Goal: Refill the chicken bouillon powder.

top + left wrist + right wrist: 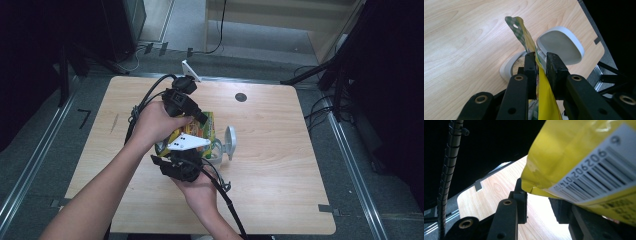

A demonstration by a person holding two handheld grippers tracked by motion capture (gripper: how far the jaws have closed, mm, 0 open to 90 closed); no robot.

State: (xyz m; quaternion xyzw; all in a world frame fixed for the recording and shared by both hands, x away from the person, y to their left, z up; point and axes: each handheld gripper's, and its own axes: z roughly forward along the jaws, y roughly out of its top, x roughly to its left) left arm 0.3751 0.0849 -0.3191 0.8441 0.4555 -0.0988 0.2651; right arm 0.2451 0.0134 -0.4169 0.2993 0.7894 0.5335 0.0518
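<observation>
Near the tabletop's middle, the right gripper (192,159) clamps the low end of a yellow bag (545,100); the left gripper (540,61) pinches it higher. Its long axis tilts, mouth over an open white container (511,68), lid (561,46) beyond.

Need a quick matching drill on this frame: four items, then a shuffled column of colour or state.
1. snack bag
2. container lid
3. left gripper
4. table

a. light wood
b. flipped open, white
c. yellow, held above the container
d. black jaws closed on the bag

Pairs: 1-c, 2-b, 3-d, 4-a
</observation>
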